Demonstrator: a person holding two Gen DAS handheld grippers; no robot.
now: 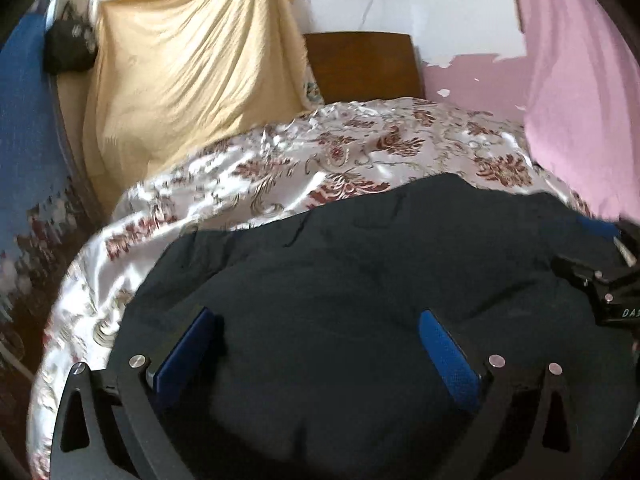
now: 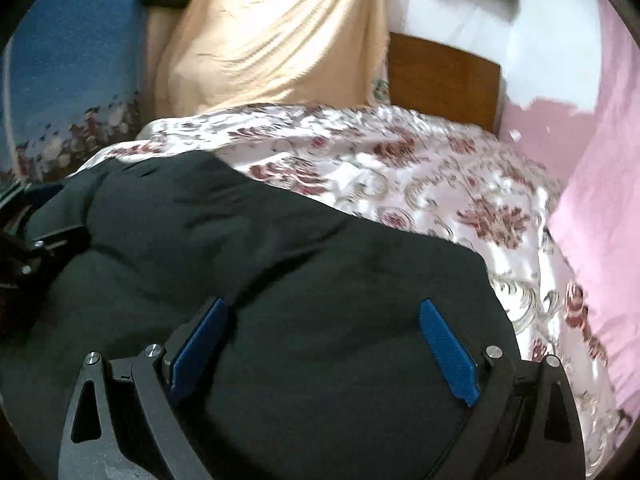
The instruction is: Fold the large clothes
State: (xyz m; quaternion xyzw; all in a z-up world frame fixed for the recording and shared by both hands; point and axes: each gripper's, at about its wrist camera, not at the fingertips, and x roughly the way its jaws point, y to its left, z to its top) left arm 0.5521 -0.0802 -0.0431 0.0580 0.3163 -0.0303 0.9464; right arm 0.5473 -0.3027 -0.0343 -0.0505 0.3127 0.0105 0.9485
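Note:
A large dark garment lies spread on the bed, over a shiny floral bedspread. My left gripper hovers over the garment's near part, its blue pads wide apart with only flat cloth below them. In the right wrist view the same dark garment fills the lower left, and my right gripper stands open above it, blue pads holding nothing. The right gripper's black frame shows at the right edge of the left wrist view; the left one's frame shows at the left edge of the right wrist view.
A yellow cloth hangs behind the bed beside a brown wooden headboard. A pink wall or sheet borders the right side. A blue patterned fabric and a dark bundle lie at the left.

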